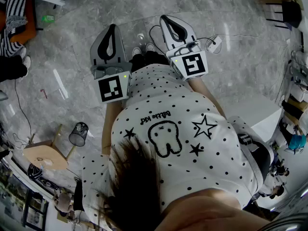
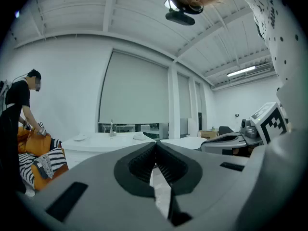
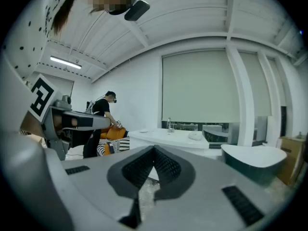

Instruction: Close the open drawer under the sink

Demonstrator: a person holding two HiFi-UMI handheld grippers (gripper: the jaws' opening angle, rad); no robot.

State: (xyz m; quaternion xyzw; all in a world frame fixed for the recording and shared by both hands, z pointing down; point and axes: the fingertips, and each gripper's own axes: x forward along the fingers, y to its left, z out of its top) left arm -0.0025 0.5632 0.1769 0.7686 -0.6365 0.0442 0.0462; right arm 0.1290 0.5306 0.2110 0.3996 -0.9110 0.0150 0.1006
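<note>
I stand on a grey marble floor [image 1: 62,66] with both grippers held out level in front of the person's dotted shirt. The left gripper [image 1: 113,29] is shut with nothing between its jaws; its tips [image 2: 155,143] meet in the left gripper view. My right gripper [image 1: 168,19] also has its jaws together and holds nothing, as the right gripper view [image 3: 154,148] shows. Far ahead stands a white sink counter [image 2: 103,141] with a faucet [image 2: 111,127], also seen as the counter [image 3: 180,137] in the right gripper view. No drawer can be made out under it.
A person in black [image 2: 17,114] bends over an orange seat with striped cloth [image 2: 41,160] at the left. A dark basin [image 3: 255,160] stands at the right. Near my feet are a wooden stool [image 1: 45,155], a black lamp [image 1: 78,134] and a cable [image 1: 211,44].
</note>
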